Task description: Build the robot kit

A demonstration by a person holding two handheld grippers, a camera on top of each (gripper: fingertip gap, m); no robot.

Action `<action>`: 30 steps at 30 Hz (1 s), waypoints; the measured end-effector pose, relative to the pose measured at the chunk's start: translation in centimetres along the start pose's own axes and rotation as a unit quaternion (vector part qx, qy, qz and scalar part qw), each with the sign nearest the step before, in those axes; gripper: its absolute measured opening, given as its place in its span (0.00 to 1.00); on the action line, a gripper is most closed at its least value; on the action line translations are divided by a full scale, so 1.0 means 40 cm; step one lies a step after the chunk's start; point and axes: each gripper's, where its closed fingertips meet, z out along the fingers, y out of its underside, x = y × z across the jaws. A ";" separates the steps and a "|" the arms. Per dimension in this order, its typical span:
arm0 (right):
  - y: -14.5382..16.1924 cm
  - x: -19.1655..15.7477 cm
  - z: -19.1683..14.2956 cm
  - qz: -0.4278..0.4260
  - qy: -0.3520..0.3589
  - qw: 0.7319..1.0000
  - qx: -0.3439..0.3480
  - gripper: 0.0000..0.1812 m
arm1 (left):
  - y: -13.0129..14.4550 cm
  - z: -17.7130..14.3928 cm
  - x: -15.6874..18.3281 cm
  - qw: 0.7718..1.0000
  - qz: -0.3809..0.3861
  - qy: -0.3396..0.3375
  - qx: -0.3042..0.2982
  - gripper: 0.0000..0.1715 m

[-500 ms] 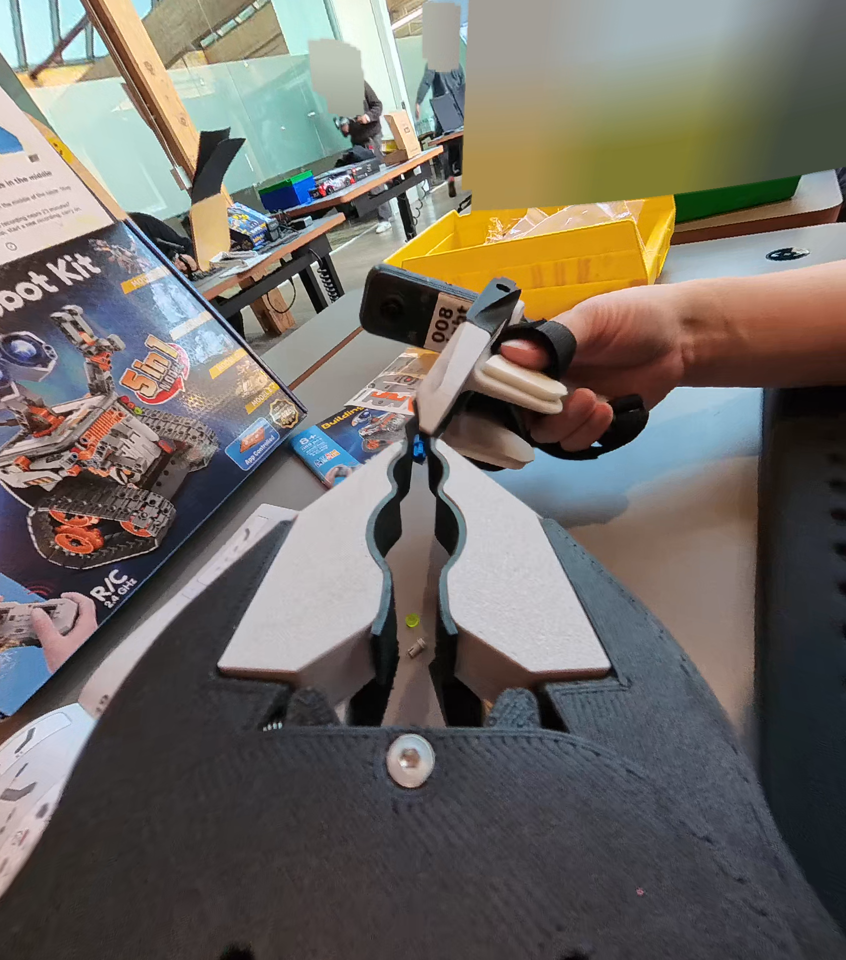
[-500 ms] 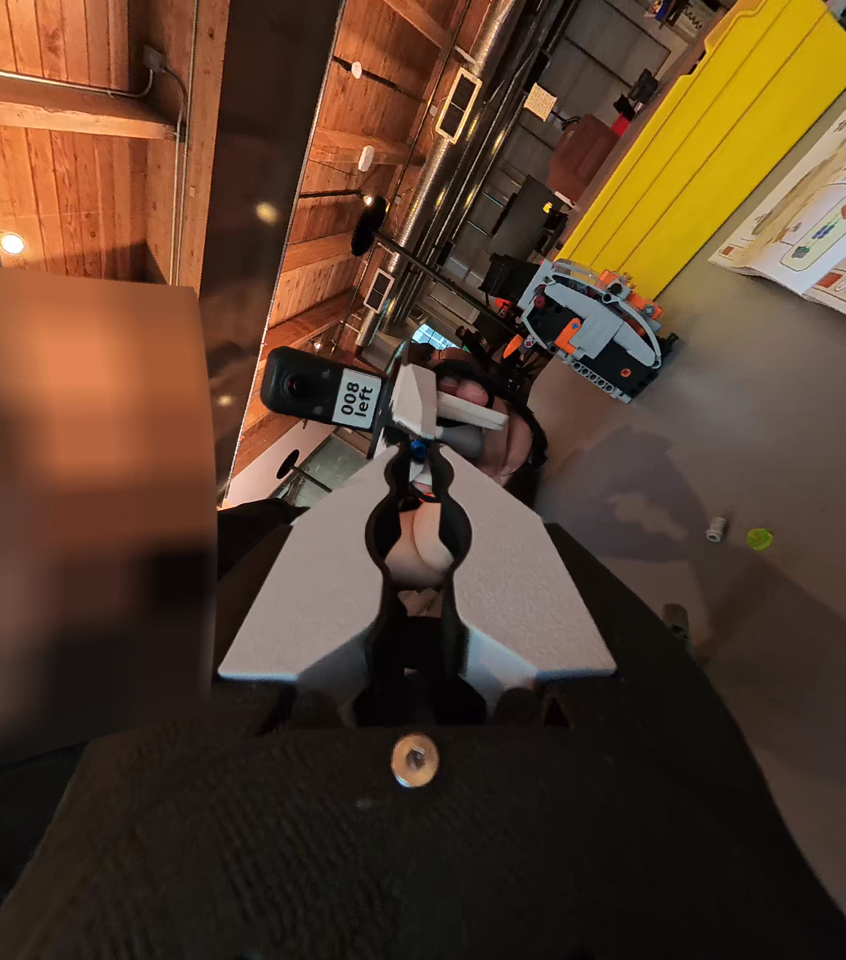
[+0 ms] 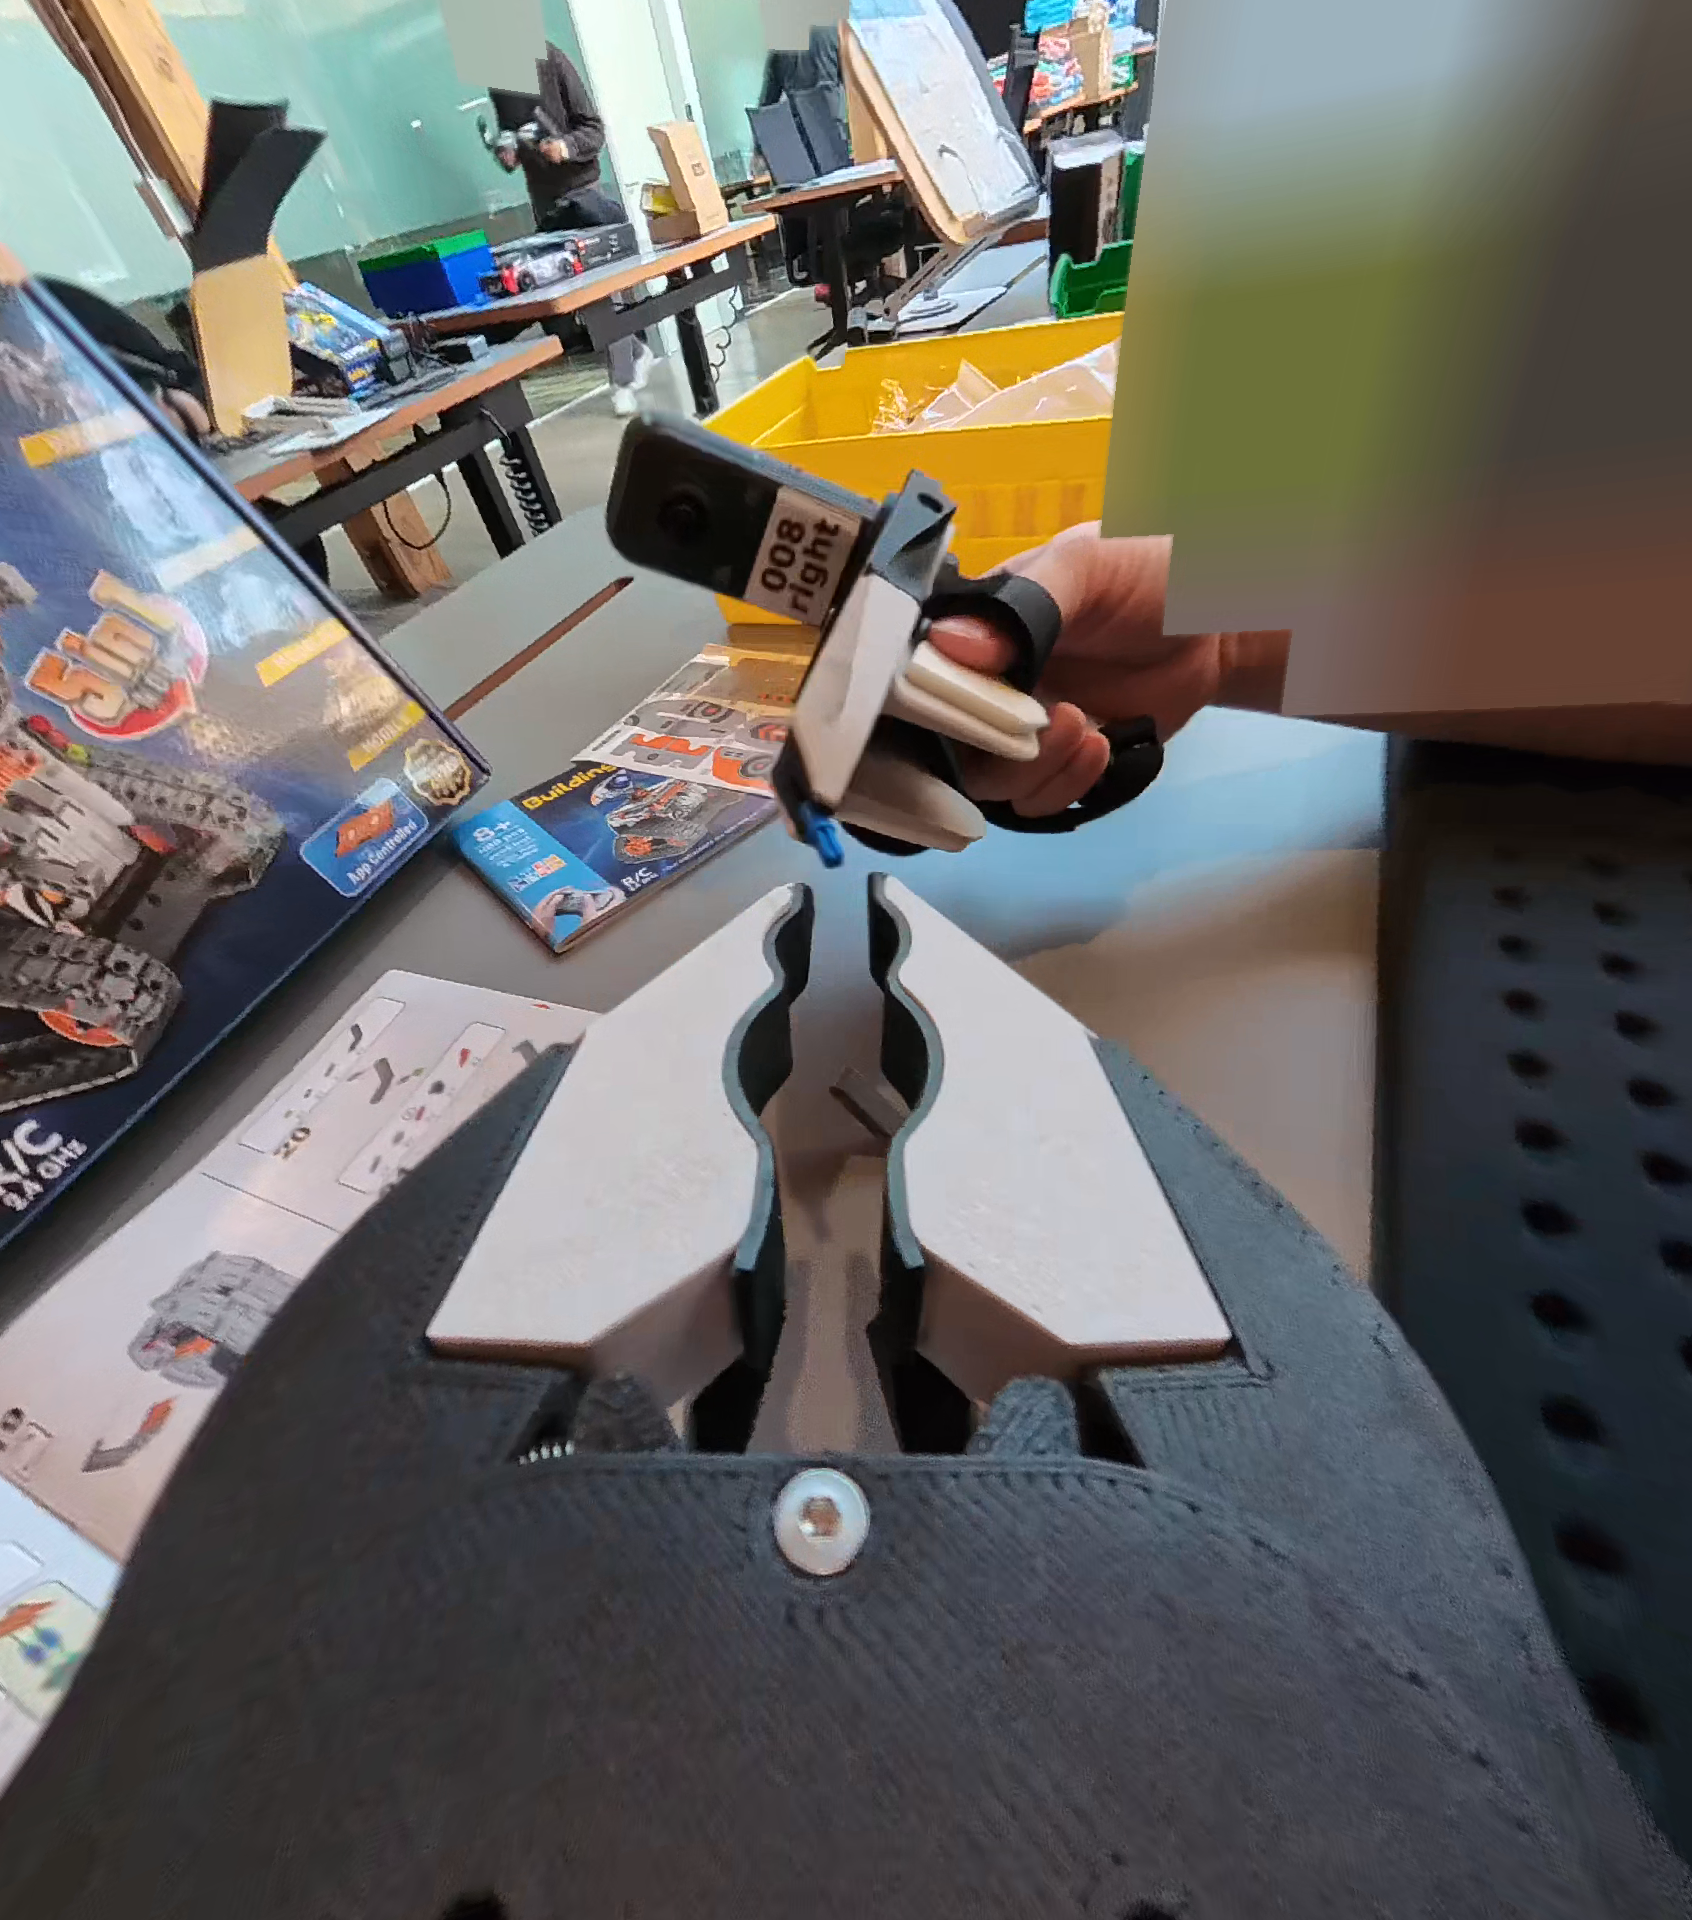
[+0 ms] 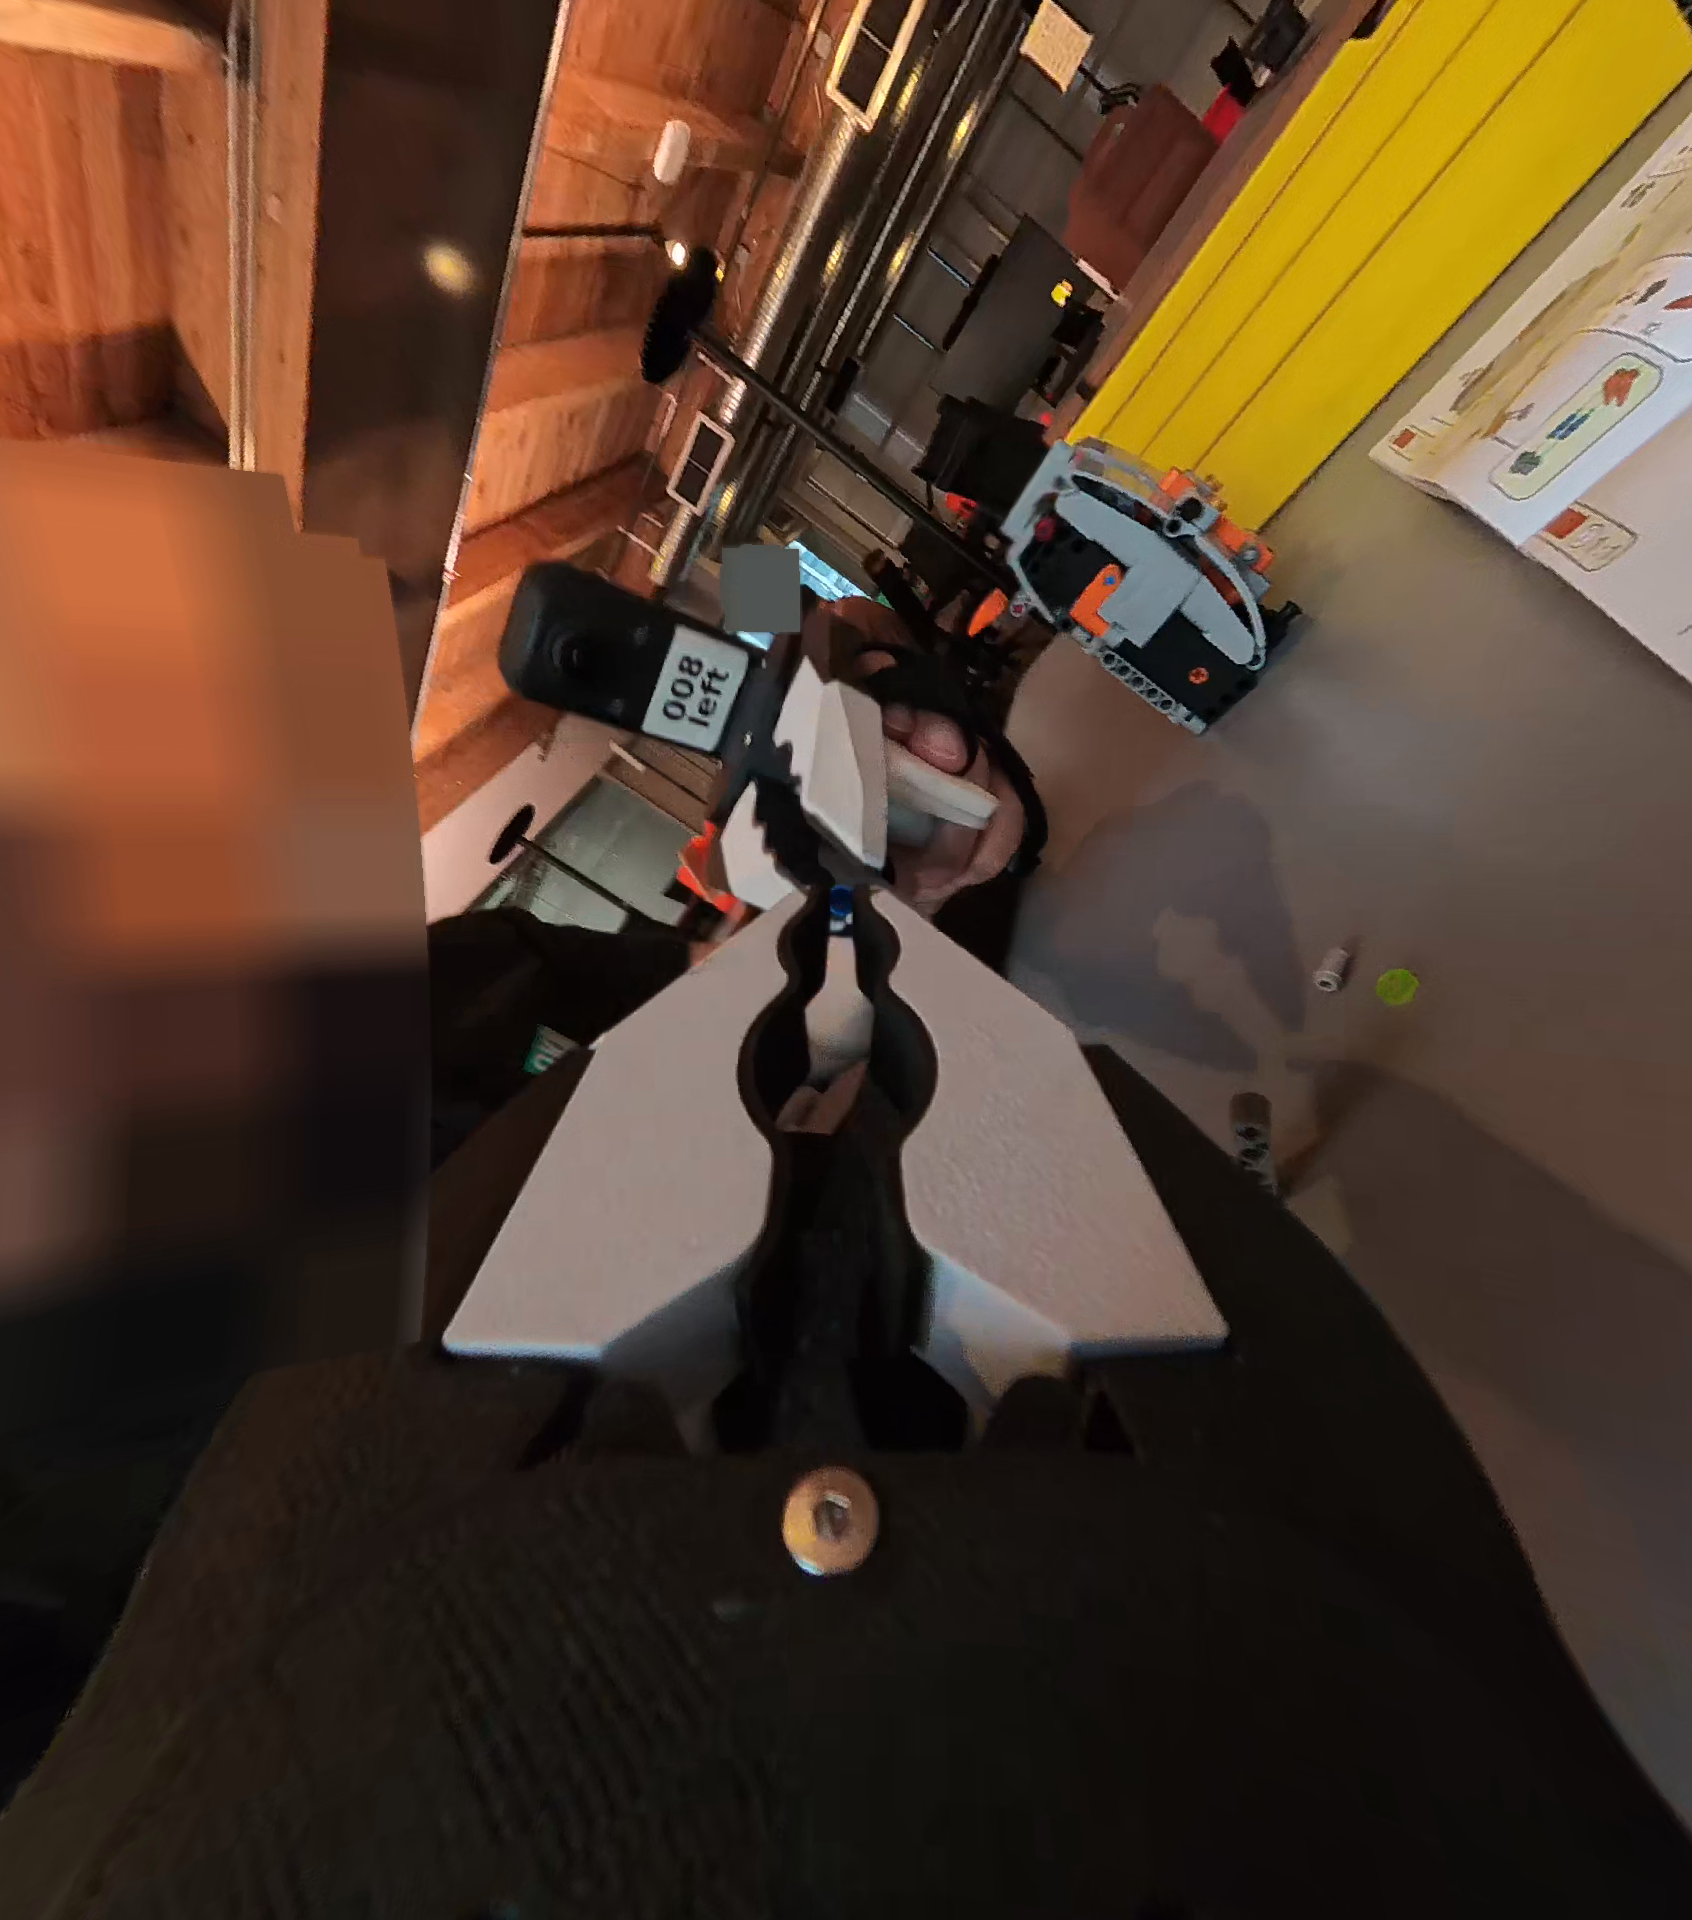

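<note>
**Blue pin.** A small blue pin (image 3: 824,840) is clamped at the very tip of the right gripper (image 3: 811,821). Its free end sticks out past the fingertips. In the right wrist view the pin (image 4: 839,912) sits between the two tips, which are closed on it. It is held in the air above the desk (image 3: 1185,987), not resting on it.

**Right gripper.** It is narrow and grips the pin. A hand (image 3: 1112,644) holds it from the right side of the desk. The tip points down and toward the left gripper.

**Left gripper.** The left gripper (image 3: 837,894) is just beside the pin, directly below it in its own view, and is not touching it. Its fingers stand a narrow gap apart with nothing between them; bare desk shows through the gap. In the right wrist view the left gripper (image 4: 826,878) nearly meets the right one tip to tip.

**Surroundings.**
- A small booklet (image 3: 603,842) and a sticker sheet (image 3: 707,717) lie flat on the desk beyond the grippers.
- A printed instruction sheet (image 3: 385,1081) lies to the left of the left gripper.
- A large toy robot kit box (image 3: 94,727) stands tilted along the left edge.
- A yellow bin (image 3: 925,457) stands at the far edge.
- A partly built grey, black and orange model (image 4: 1154,592) rests beside the bin.
- A small grey piece (image 4: 1332,966) and a green round piece (image 4: 1396,985) lie close together on the bare desk, well apart from both grippers.
- A dark perforated surface (image 3: 1590,1143) fills the right side.
</note>
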 end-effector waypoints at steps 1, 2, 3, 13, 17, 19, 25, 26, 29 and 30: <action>0.006 0.006 0.000 -0.018 0.018 1.000 -0.011 0.02 | 0.002 -0.002 -0.005 1.000 -0.019 0.003 -0.002 0.04; 0.012 0.016 0.000 -0.037 0.041 0.998 -0.025 0.02 | 0.007 -0.002 -0.010 0.999 -0.041 0.005 -0.008 0.03; 0.020 0.024 0.001 -0.056 0.061 0.996 -0.039 0.02 | 0.014 -0.002 -0.014 0.998 -0.064 0.009 -0.016 0.03; 0.042 0.045 0.020 -0.113 0.120 0.983 -0.077 0.02 | 0.054 0.010 0.008 0.987 -0.133 0.067 -0.054 0.02; 0.040 0.039 0.027 -0.121 0.118 0.983 -0.074 0.02 | 0.051 0.011 0.019 0.986 -0.133 0.079 -0.053 0.01; 0.042 0.039 0.032 -0.119 0.114 0.984 -0.073 0.02 | 0.050 0.012 0.022 0.986 -0.137 0.083 -0.052 0.02; 0.037 0.036 0.038 -0.113 0.104 0.986 -0.061 0.02 | 0.048 0.015 0.017 0.983 -0.155 0.082 -0.045 0.02; 0.036 0.035 0.040 -0.115 0.103 0.986 -0.060 0.02 | 0.047 0.014 0.016 0.982 -0.164 0.086 -0.043 0.02; 0.031 0.031 0.045 -0.117 0.099 0.987 -0.050 0.02 | 0.043 0.010 0.013 0.976 -0.191 0.097 -0.034 0.02; 0.028 0.027 0.046 -0.116 0.094 0.988 -0.046 0.02 | 0.038 0.008 0.012 0.974 -0.199 0.101 -0.028 0.02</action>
